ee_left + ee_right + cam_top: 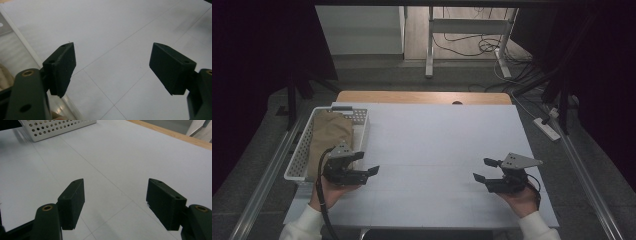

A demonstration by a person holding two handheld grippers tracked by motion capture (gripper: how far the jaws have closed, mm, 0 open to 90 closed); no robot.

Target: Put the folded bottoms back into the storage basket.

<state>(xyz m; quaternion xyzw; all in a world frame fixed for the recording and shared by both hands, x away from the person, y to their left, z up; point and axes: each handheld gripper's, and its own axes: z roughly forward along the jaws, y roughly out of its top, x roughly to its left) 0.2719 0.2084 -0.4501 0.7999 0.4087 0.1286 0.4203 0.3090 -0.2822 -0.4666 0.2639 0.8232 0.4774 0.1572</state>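
Both tongs are empty and parked low over the desk (437, 150). Left tongs (368, 163) sit near the left edge, just beside the white perforated basket (297, 155); right tongs (486, 170) sit near the front right corner. Each has its jaws spread wide with only bare desk between them.

The thing to handle looks like the tan folded cloth (329, 135). It lies inside the basket, at the desk's left edge toward the back corner, filling most of it.

My read: nothing is gripped, so the pickup hasn't started. This is the ready pose before the reach. Next move calls for the left tongs to turn toward the basket, clear its rim and come down on a fold of cloth. The right tongs would need to cross the desk to help.

View differences:
- High view gives the full layout: basket, cloth, both hands, wood strip at the far edge.
- Left gripper view: left tongs (112, 67) open, plus a sliver of tan cloth (5, 75) at its edge.
- Right gripper view: right tongs (115, 202) open, basket wall (57, 127) far off; basket contents hidden.
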